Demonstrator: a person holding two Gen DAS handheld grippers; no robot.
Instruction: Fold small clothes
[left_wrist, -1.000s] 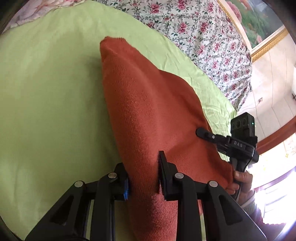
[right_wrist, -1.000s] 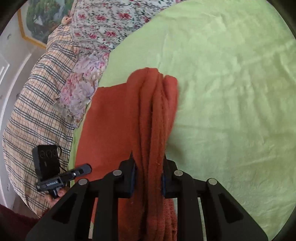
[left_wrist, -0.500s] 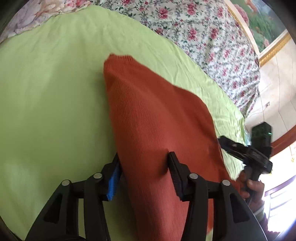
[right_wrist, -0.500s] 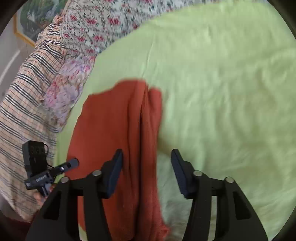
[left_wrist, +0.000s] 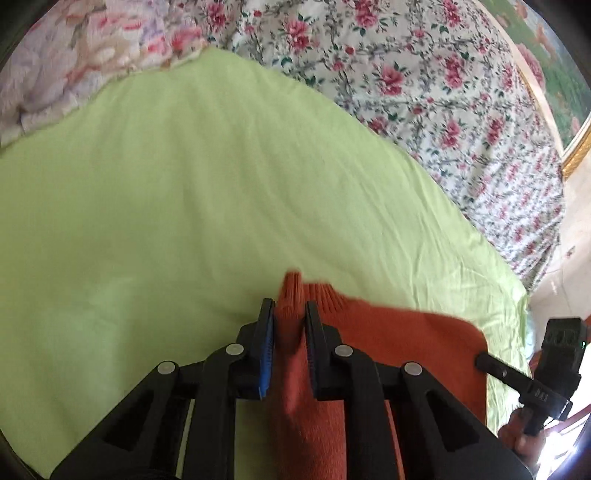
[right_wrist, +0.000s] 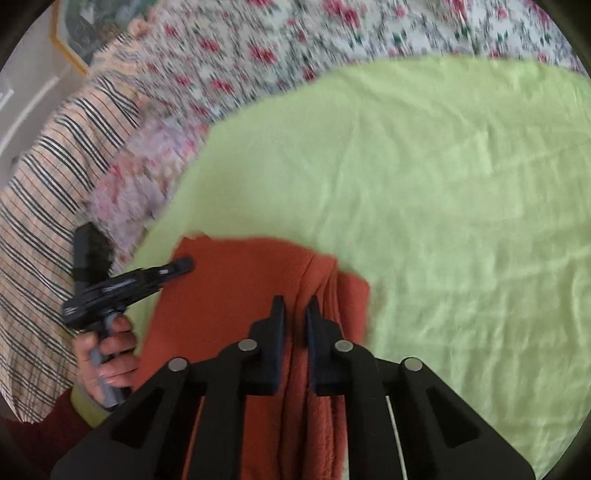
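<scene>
A rust-orange knit garment (left_wrist: 388, 336) lies folded on the light green sheet (left_wrist: 184, 203). My left gripper (left_wrist: 289, 306) is closing, and its pads press on the garment's ribbed far edge, which sticks up between them. In the right wrist view the same garment (right_wrist: 229, 288) shows as a flat panel with bunched folds on its right side. My right gripper (right_wrist: 297, 302) is shut on those folds. Each view also shows the other gripper at the garment's side, held by a person's hand (right_wrist: 107, 354). The cloth under both grippers is hidden.
The green sheet (right_wrist: 443, 184) spreads wide beyond the garment. Floral bedding (left_wrist: 424, 74) borders it at the back, and a plaid blanket (right_wrist: 44, 184) lies at the left. A gold-framed picture (left_wrist: 554, 55) hangs on the wall, with pale floor (left_wrist: 569, 258) past the bed's edge.
Both grippers opened, let go of the garment, slid forward along it and closed again on cloth at its far end. The garment now fills far less of both views.
</scene>
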